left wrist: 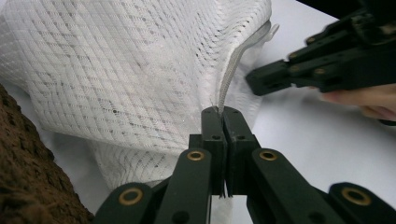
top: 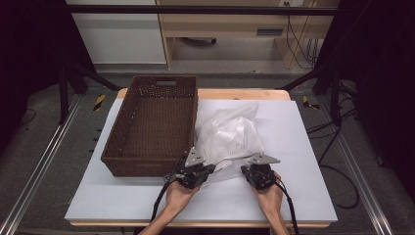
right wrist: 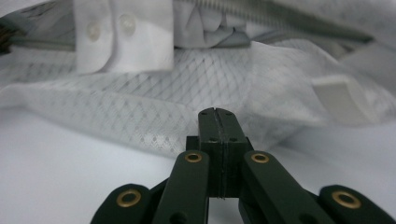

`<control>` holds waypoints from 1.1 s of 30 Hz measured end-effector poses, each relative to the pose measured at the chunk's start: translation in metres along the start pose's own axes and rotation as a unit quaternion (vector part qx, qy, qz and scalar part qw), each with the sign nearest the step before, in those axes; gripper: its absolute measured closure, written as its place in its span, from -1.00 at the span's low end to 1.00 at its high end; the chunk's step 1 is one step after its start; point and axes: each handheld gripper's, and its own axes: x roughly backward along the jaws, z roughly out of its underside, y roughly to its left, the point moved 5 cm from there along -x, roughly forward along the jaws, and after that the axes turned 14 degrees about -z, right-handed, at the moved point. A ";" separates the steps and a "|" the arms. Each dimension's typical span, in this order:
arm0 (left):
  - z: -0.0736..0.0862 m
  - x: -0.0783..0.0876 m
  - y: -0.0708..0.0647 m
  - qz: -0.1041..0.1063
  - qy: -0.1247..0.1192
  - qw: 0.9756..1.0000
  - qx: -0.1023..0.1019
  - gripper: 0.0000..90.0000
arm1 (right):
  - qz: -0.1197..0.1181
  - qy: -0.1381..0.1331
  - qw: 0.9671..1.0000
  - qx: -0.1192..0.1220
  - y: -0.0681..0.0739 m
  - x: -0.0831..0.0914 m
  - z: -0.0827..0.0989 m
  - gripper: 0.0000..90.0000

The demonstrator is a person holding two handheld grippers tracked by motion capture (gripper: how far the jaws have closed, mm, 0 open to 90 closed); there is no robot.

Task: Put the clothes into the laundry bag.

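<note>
The high view showed the left gripper (top: 204, 170) clenched on the zipper edge of the white mesh bag (top: 229, 134) and the right gripper (top: 247, 171) closed on nothing just right of it, the bag lying beside the wicker basket (top: 147, 164), which stretched away on its left.

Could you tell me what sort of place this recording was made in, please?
Most likely a lab or workshop set up for recording handling tasks: a white-topped table stands inside a dark metal frame, loose cables trail across the grey floor, and plain wooden furniture lines the wall behind.
</note>
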 end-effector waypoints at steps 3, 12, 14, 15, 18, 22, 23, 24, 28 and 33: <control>0.000 -0.001 0.000 0.000 0.001 1.000 -0.001 0.95 | -0.018 -0.004 1.000 -0.001 0.005 0.014 0.010 1.00; 0.001 0.002 -0.002 0.001 0.002 1.000 -0.005 0.95 | -0.036 0.004 0.999 0.006 0.021 0.029 0.034 0.94; 0.002 0.001 -0.003 0.002 0.003 1.000 -0.006 0.95 | -0.033 -0.011 0.999 0.012 0.021 0.030 0.031 0.62; 0.003 0.001 -0.003 0.001 0.004 1.000 -0.006 0.95 | -0.032 -0.025 0.999 0.020 0.023 0.031 0.025 0.39; 0.003 -0.001 -0.003 0.001 0.006 1.000 -0.005 0.95 | -0.042 -0.057 0.997 0.028 0.030 0.025 0.006 -0.02; 0.003 0.001 -0.002 0.001 0.002 1.000 -0.003 0.95 | -0.064 -0.038 0.997 0.019 0.039 -0.004 -0.011 -0.10; 0.003 0.002 -0.001 0.000 0.002 1.000 -0.003 0.95 | -0.067 -0.031 0.997 0.021 0.041 -0.012 -0.013 -0.11; 0.002 0.003 0.000 0.000 0.000 1.000 -0.002 0.95 | -0.064 -0.019 0.998 0.021 0.042 -0.019 -0.014 -0.14; 0.001 0.005 0.002 -0.001 -0.002 1.000 0.000 0.95 | -0.056 -0.008 0.998 0.030 0.045 -0.039 -0.015 0.39; -0.001 0.008 0.003 0.000 -0.008 1.000 0.004 0.95 | -0.063 -0.064 0.995 0.041 0.044 -0.030 -0.030 0.93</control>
